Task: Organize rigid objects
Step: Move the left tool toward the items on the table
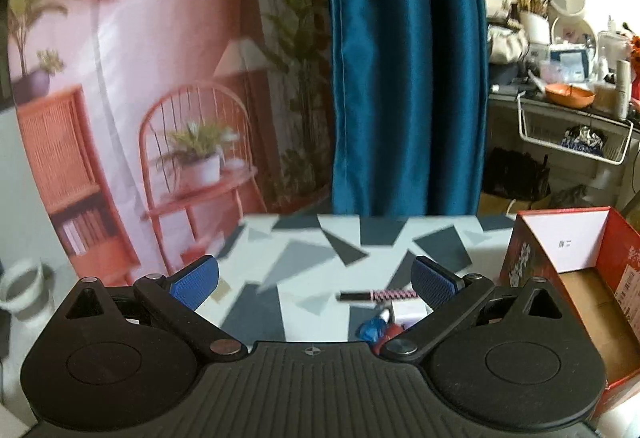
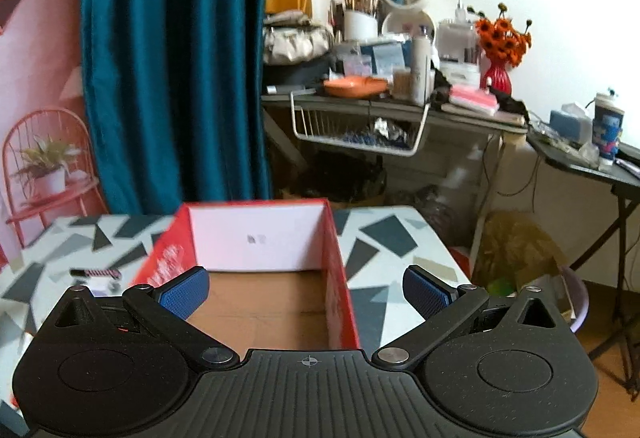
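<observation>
A red cardboard box [image 2: 340, 278] with a white inner wall and bare brown floor stands open on the patterned table; it also shows at the right of the left wrist view [image 1: 520, 258]. My right gripper [image 2: 306, 292] is open and empty, above the box's near end. My left gripper [image 1: 316, 280] is open and empty above the table. Near its right finger lie a black-and-pink striped stick [image 1: 376, 295], a small white box [image 1: 408, 310] and a blue-and-red object [image 1: 374, 330], partly hidden. The stick also shows in the right wrist view [image 2: 96, 272].
The table [image 1: 304, 258] has a white top with grey and black shapes. A blue curtain [image 1: 404, 65] hangs behind it. A cluttered desk with a wire basket [image 2: 360, 125] stands beyond, and a black side table [image 2: 592, 161] at right.
</observation>
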Demonstrator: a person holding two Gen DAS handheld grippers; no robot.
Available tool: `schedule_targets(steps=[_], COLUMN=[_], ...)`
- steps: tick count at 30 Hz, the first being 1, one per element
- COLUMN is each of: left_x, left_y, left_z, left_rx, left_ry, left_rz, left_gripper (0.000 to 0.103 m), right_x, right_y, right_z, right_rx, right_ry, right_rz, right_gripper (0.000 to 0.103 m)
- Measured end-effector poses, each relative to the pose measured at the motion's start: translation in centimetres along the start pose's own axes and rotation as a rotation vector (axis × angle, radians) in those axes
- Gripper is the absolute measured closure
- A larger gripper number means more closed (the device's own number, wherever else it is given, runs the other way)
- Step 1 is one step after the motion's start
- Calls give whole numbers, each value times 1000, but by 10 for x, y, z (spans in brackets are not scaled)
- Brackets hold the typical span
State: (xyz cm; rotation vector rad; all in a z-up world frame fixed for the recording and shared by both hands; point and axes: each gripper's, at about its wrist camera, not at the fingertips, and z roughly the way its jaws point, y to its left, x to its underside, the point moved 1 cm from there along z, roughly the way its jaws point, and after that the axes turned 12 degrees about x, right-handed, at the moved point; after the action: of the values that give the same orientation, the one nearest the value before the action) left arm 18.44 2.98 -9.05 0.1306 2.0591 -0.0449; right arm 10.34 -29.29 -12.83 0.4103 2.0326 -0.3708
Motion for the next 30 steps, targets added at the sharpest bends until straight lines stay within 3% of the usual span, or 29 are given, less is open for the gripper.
schedule_targets(steps=[3, 7, 10, 14, 17, 23, 30], left_x=[4, 11, 19, 29, 38, 55, 75], left_y=[5, 5, 0, -4, -6, -14, -21], left_z=[14, 25, 31, 45, 52, 72, 92], left_rx=[24, 53, 36, 88, 116, 152, 191], left_ry=[33, 51, 47, 99, 118, 181, 288], left_rz=[-43, -64, -56, -57, -64, -70, -93], left_gripper=[0, 0, 0, 0, 0, 0, 0], right_x=[11, 23, 29, 36, 41, 51, 54], right_y=[-3, -8, -12, -17, -28, -33, -24], right_z=[22, 48, 66, 90, 105, 117, 127], right_rx=[0, 11, 19, 40, 28, -4, -2], right_ry=[33, 68, 91, 135, 177, 217, 250], right_rz=[-5, -13, -12, 21, 116, 128, 94], right_gripper=[8, 27, 41, 62, 66, 87, 92])
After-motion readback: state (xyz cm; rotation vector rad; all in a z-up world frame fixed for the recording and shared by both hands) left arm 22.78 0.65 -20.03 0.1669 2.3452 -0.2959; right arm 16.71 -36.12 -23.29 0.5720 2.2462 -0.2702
